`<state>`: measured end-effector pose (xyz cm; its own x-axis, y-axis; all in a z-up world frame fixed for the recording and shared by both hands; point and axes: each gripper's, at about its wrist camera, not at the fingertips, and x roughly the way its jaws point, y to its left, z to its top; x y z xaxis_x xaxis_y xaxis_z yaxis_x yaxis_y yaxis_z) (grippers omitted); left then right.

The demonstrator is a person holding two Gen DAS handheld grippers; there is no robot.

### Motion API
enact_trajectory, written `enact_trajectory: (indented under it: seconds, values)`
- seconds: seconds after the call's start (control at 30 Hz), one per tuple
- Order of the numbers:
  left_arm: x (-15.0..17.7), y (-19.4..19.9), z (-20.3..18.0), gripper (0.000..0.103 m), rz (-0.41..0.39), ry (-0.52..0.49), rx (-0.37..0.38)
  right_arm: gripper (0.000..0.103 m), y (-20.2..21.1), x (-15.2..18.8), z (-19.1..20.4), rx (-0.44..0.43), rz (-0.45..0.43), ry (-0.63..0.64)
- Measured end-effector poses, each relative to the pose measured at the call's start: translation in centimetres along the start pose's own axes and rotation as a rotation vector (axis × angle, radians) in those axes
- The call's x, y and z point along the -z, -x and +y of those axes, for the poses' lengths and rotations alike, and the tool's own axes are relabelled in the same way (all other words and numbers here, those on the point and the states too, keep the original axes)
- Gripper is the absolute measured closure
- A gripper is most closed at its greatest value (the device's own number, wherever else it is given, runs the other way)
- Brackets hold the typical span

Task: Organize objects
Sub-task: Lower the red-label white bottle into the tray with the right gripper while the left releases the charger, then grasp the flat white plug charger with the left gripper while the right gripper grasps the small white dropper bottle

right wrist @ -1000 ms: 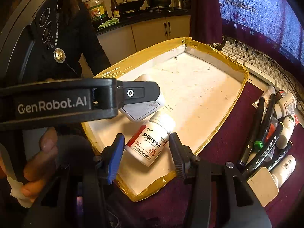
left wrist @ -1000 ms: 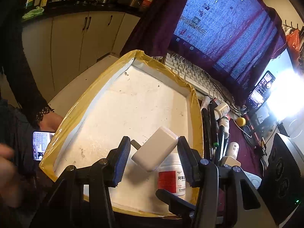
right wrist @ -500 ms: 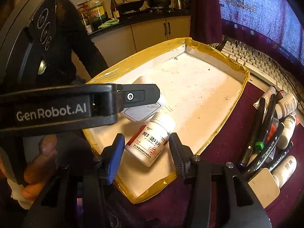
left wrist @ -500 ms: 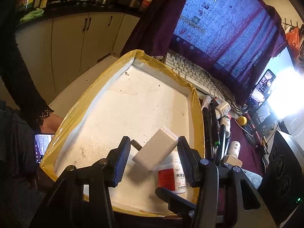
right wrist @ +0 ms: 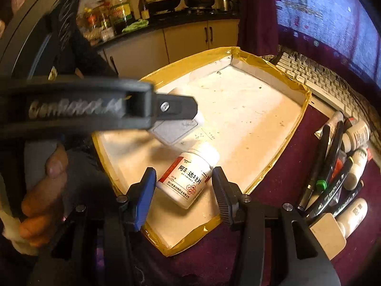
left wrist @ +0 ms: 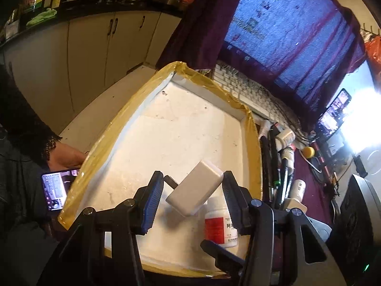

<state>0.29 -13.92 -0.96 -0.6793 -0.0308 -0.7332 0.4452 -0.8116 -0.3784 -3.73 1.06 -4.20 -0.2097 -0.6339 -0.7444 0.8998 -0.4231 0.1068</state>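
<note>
A white power adapter (left wrist: 197, 186) hangs tilted above the floor of the foam tray (left wrist: 252, 143), and my left gripper (left wrist: 194, 199) is shut on it. From the right wrist view, a left finger (right wrist: 176, 106) covers the top of the adapter (right wrist: 171, 134). A white pill bottle (right wrist: 190, 174) with a red-and-white label lies slanted near the tray's front corner. My right gripper (right wrist: 183, 187) is shut on it, a pad touching each side. The same bottle (left wrist: 220, 224) shows in the left wrist view beside a right finger (left wrist: 221, 252).
The tray (right wrist: 295, 128) has a yellow-taped rim and sits on a dark red cloth. Markers (right wrist: 326, 157) and small white bottles (right wrist: 357, 133) lie in a row to its right. A white keyboard (left wrist: 250, 90) is behind. A hand with a phone (left wrist: 54, 190) is at the left.
Both grippers keep their holds and hardly move. The hand with the phone at the left has shifted a little.
</note>
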Motion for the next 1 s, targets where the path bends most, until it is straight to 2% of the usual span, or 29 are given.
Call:
enact_trajectory:
  seconds: [0.07,0.13,0.17,0.3,0.4,0.47,0.53,0.6,0.67,0.7,0.77,0.9,1.0]
  values:
    - [-0.5,-0.5,-0.2,0.057,0.040,-0.026,-0.035,0.056,-0.1,-0.3,0.4,0.018,0.016,0.037]
    - [-1.0,-1.3,-0.3,0.057,0.089,-0.048,-0.100,0.055,-0.2,-0.7,0.6,0.031,0.038,0.064]
    - [-1.2,-1.6,-0.2,0.057,0.100,-0.060,-0.102,0.055,-0.3,-0.9,0.6,0.035,0.046,0.074]
    - [-1.3,-1.8,-0.1,0.057,0.120,-0.070,-0.083,0.055,-0.6,-1.1,0.6,0.022,0.062,0.088]
    - [-0.8,-1.5,0.0,0.054,0.114,-0.082,-0.029,0.055,-0.4,-0.8,0.1,-0.026,0.049,0.054]
    - [-0.3,-1.0,0.2,0.041,0.089,-0.082,0.008,0.055,0.1,-0.4,-0.4,-0.065,0.019,0.019]
    - [-0.1,-0.3,0.2,0.039,0.057,-0.075,0.032,0.047,0.8,-0.2,-1.0,-0.109,-0.018,-0.013]
    - [0.1,0.4,0.2,0.039,0.019,-0.068,0.064,0.047,1.8,0.1,-1.4,-0.117,-0.057,-0.040]
    - [0.3,1.6,0.0,0.033,-0.040,-0.063,0.092,0.046,3.0,0.6,-2.0,-0.126,-0.104,-0.065]
    - [0.5,2.2,-0.3,0.026,-0.074,-0.062,0.104,0.046,3.6,1.1,-2.2,-0.124,-0.118,-0.080]
    - [0.9,3.0,-1.1,0.018,-0.120,-0.072,0.116,0.046,4.8,1.9,-3.2,-0.110,-0.150,-0.125]
    - [2.6,4.7,-4.7,0.016,-0.202,-0.193,0.150,0.046,7.3,3.9,-5.5,-0.070,-0.196,-0.201]
    - [4.3,5.0,-7.4,0.011,-0.248,-0.280,0.197,0.046,8.8,5.6,-7.5,0.019,-0.229,-0.254]
